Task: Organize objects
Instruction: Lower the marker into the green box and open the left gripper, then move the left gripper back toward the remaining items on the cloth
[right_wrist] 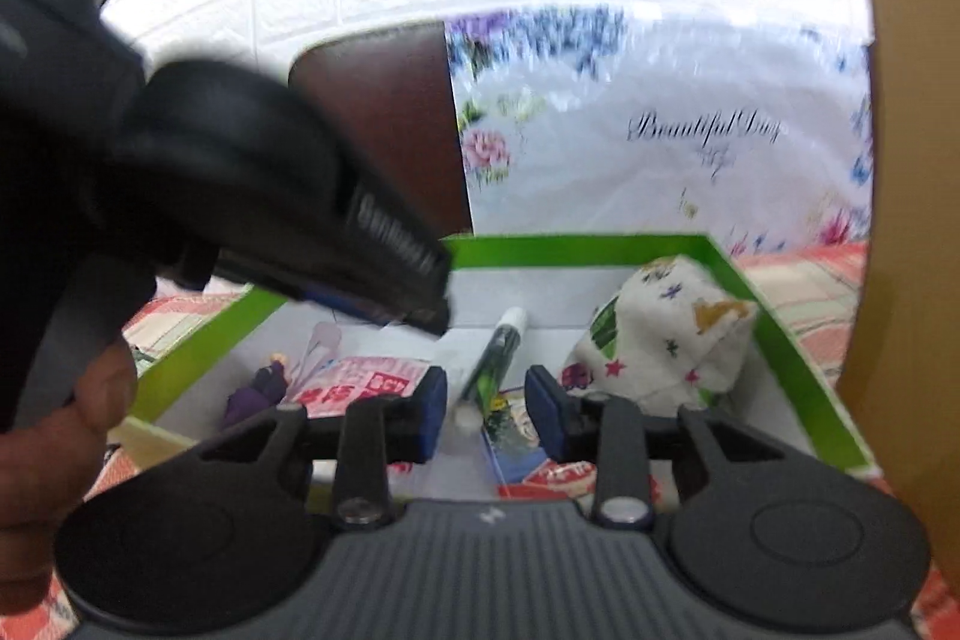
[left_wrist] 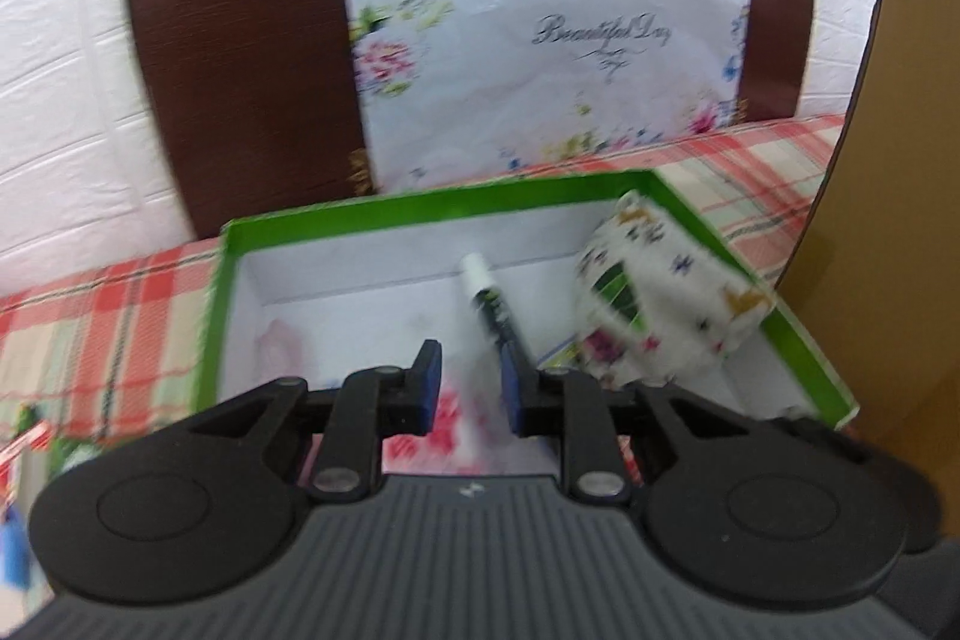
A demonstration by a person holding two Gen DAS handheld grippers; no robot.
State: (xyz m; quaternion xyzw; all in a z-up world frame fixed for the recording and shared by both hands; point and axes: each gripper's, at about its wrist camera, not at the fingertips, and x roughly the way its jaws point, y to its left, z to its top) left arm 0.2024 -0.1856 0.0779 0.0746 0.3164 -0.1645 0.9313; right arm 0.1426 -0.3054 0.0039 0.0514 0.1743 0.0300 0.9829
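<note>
Clearly blurred, both views, yet legible enough. Left gripper (left_wrist: 471, 385) poised over the near edge of the green box (left_wrist: 420, 205), jaws spread, blue pads apart with nothing pinched between them. Right gripper (right_wrist: 486, 409) likewise above the box (right_wrist: 576, 244), jaws spread and empty. Seen from the right wrist, the left gripper (right_wrist: 420, 292) reaching in from the upper left over the box, with the left hand (right_wrist: 72, 424) around its handle.

Inside the white-lined box: a green-and-white pen (left_wrist: 489, 307) lying on the floor near the middle, its white cap toward the far wall; same pen (right_wrist: 495, 361) running lengthwise between the right jaws in that view, though below them and not gripped. Beside it, on the right, a white patterned cloth pouch (left_wrist: 666, 307) leaning against the right wall (right_wrist: 660, 334). Toward the left, a red-and-white printed packet (right_wrist: 360, 379), a small purple figure (right_wrist: 261, 388) just beside it, and a pale pink translucent piece (right_wrist: 324, 340) behind. Under the pen's near end, a blue-edged card (right_wrist: 519, 445).

Box resting on a red plaid tabletop (left_wrist: 90, 316). Behind it, upright against the white wall (left_wrist: 72, 58), a brown board (left_wrist: 252, 76) partly covered by a floral sheet (left_wrist: 540, 58) lettered "Beautiful Day". At right, a cardboard panel (left_wrist: 900, 160).
</note>
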